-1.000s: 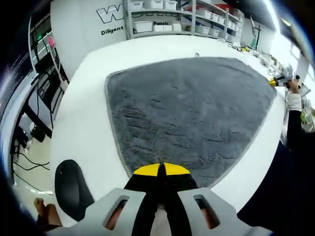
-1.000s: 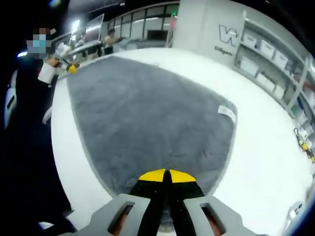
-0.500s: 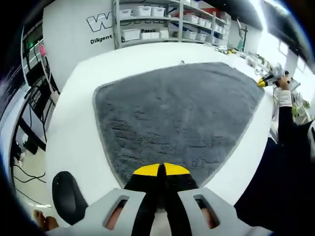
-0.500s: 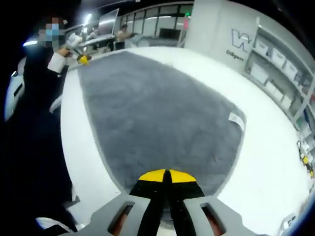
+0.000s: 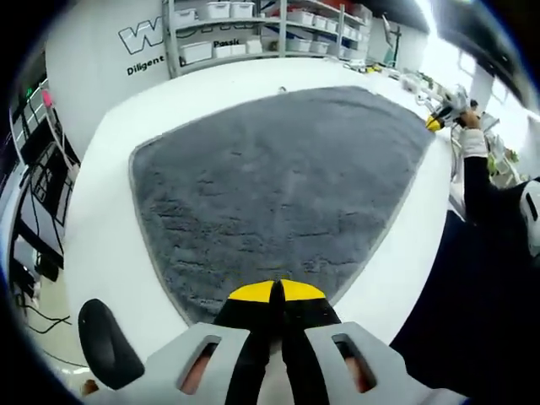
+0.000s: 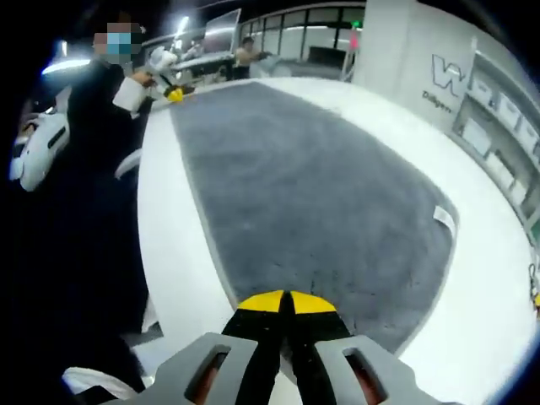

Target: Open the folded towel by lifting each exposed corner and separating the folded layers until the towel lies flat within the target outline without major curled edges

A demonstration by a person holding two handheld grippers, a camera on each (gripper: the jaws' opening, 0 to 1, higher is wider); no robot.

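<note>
A grey plush towel (image 5: 278,169) lies spread open and flat on a white table (image 5: 101,245). My left gripper (image 5: 277,291) is shut, its yellow tips over the towel's near corner, and no cloth shows between the jaws. At the far right corner a hand holds my right gripper (image 5: 434,121). In the right gripper view the towel (image 6: 321,194) runs away from my right gripper (image 6: 287,302), which is shut over its near corner. My left gripper (image 6: 173,94) sits at the far corner. A white label (image 6: 444,217) sticks out of the towel's right edge.
Shelves with white bins (image 5: 253,25) stand beyond the table. A black rounded object (image 5: 105,342) sits low beside the table's left edge. The person in dark clothes (image 6: 101,169) stands along the table's side. White table (image 6: 177,245) margin rings the towel.
Both cameras have swung, so the towel and table sit differently in each view. The towel itself lies as before. Both pairs of jaws stay shut.
</note>
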